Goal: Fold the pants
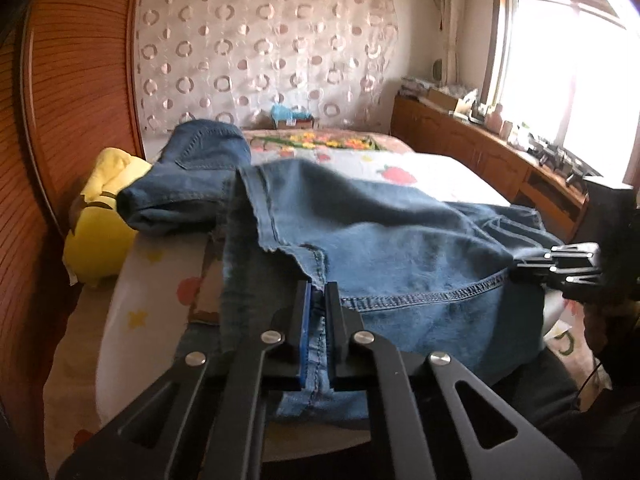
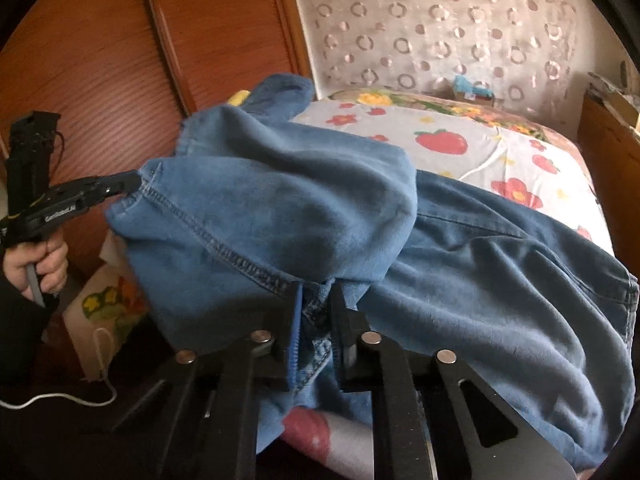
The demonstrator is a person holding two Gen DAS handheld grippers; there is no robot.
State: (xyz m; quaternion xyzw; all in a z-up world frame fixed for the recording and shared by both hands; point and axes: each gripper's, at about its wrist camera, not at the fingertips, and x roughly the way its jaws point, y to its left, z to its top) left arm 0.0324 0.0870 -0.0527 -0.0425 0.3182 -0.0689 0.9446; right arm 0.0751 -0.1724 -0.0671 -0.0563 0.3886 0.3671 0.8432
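Blue denim pants point(image 1: 384, 240) lie rumpled across the near part of a bed with a flower and strawberry sheet point(image 1: 424, 172). My left gripper point(image 1: 318, 292) is shut on a stitched hem edge of the pants, lifted off the bed. My right gripper point(image 2: 316, 296) is shut on the same hem further along; it shows at the right of the left wrist view point(image 1: 520, 266). The left gripper shows at the left of the right wrist view point(image 2: 134, 182). The pants point(image 2: 480, 264) spread rightwards, one leg end point(image 2: 280, 92) reaching toward the wardrobe.
A wooden wardrobe point(image 1: 80, 100) stands at left, with a yellow plush toy point(image 1: 100, 216) beside the bed. A low wooden cabinet point(image 1: 480, 152) with clutter runs under the window at right. A patterned curtain point(image 1: 264, 48) hangs behind the bed. A white cable point(image 2: 80, 396) lies below left.
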